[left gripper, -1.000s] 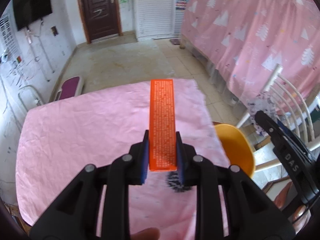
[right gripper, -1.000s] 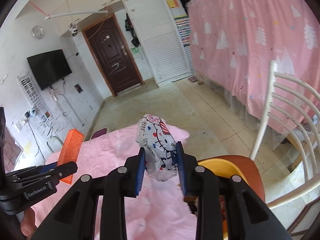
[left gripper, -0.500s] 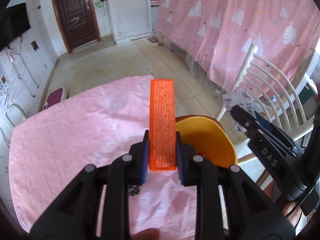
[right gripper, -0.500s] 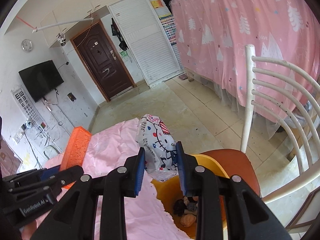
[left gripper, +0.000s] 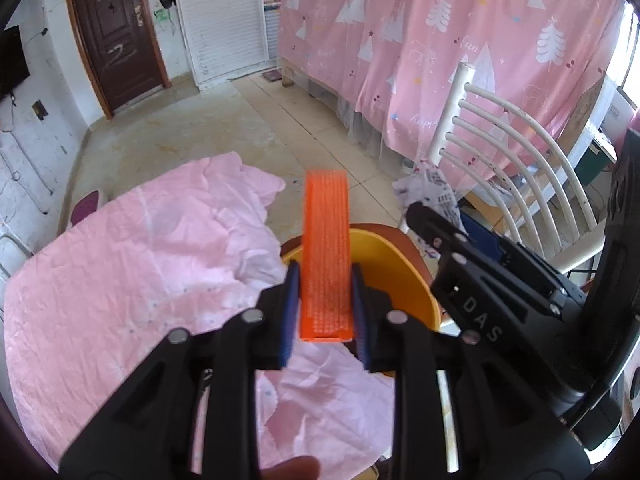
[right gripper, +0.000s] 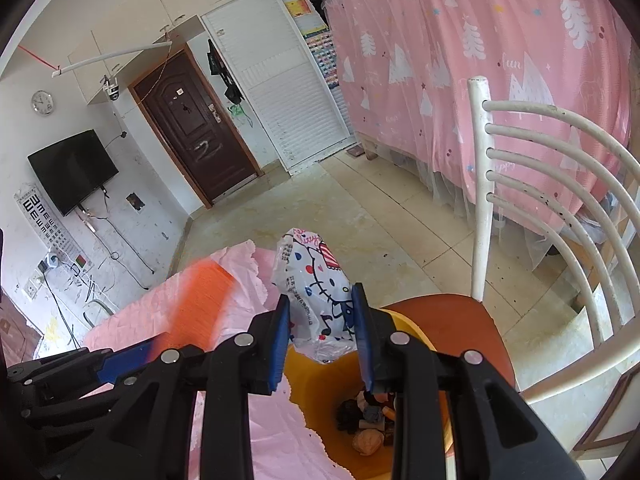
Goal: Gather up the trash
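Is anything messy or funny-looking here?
Yes, a little. The yellow plastic bin stands on the brown seat of a chair, not on the floor, and the crumpled pink tablecloth droops over its rim. Bits of trash lie at its bottom.

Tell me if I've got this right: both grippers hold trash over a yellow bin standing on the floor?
Not quite: the yellow bin stands on a chair's orange seat, as the right wrist view shows. The left gripper holds an orange box, the right gripper a wrapper.
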Tool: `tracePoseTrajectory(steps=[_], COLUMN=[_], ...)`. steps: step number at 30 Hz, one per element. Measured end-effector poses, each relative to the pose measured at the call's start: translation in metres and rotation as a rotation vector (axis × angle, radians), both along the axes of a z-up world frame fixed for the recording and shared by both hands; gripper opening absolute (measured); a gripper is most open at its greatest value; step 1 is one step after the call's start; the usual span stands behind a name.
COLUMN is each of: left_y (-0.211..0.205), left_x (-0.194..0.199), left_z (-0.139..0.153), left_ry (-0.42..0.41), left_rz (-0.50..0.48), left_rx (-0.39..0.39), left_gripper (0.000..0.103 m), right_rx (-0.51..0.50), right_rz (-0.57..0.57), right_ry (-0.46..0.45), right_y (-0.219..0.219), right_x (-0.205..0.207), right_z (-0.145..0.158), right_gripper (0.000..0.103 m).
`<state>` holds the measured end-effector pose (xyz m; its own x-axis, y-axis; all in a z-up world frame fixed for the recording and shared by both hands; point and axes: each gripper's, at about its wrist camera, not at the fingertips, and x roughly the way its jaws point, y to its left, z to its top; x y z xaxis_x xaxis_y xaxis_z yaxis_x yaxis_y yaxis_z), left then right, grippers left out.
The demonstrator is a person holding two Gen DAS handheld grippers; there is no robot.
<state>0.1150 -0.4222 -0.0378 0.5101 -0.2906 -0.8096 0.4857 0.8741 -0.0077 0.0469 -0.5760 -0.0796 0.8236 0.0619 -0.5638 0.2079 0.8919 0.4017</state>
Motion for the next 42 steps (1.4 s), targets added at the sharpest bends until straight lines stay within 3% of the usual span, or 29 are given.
tracePoseTrajectory(steps=[2, 4, 11, 17, 20, 22, 24, 29, 32, 42], left_y=[0.004, 0.010, 0.027, 0.055, 0.071, 0.080, 0.092, 0.115, 0.130, 0.178], left_x=[0.005, 0.006, 0.004, -0.003, -0.007, -0.008, -0.010, -0.009, -0.011, -0.018], left_z=[-0.001, 0.000, 0.004, 0.006, 0.010, 0.012, 0.014, 0.020, 0.023, 0.030], left_ry=[0.010, 0.014, -0.014, -0.069, -0.101, -0.125, -0.147, -0.181, -0.216, -0.263], left_rz=[0.016, 0.026, 0.055, 0.093, 0.117, 0.133, 0.150, 0.189, 0.215, 0.267], left_rx=[-0.012, -0.018, -0.021, -0.020, -0.023, -0.015, -0.021, -0.029, -0.032, -0.062], left_gripper=[0.041, 0.045, 0.045, 0.054, 0.057, 0.058, 0.060, 0.068, 0.072, 0.073], right_rx=[0.001, 0.007, 0.012, 0.002, -0.015, -0.026, -0.041, -0.050, -0.081, -0.051], right_rz=[-0.006, -0.001, 0.006, 0.012, 0.017, 0.016, 0.009, 0.025, 0.048, 0.118], right_ry=[0.004, 0.007, 0.016, 0.022, 0.027, 0.027, 0.025, 0.024, 0.004, -0.045], right_y=[-0.002, -0.001, 0.001, 0.007, 0.013, 0.017, 0.019, 0.029, 0.043, 0.087], right_x=[0.001, 0.002, 0.004, 0.006, 0.007, 0.008, 0.008, 0.011, 0.009, 0.009], right_z=[-0.002, -0.003, -0.006, -0.007, -0.009, -0.009, -0.010, -0.010, -0.007, 0.008], right_gripper=[0.018, 0.019, 0.021, 0.025, 0.035, 0.055, 0.064, 0.070, 0.080, 0.091])
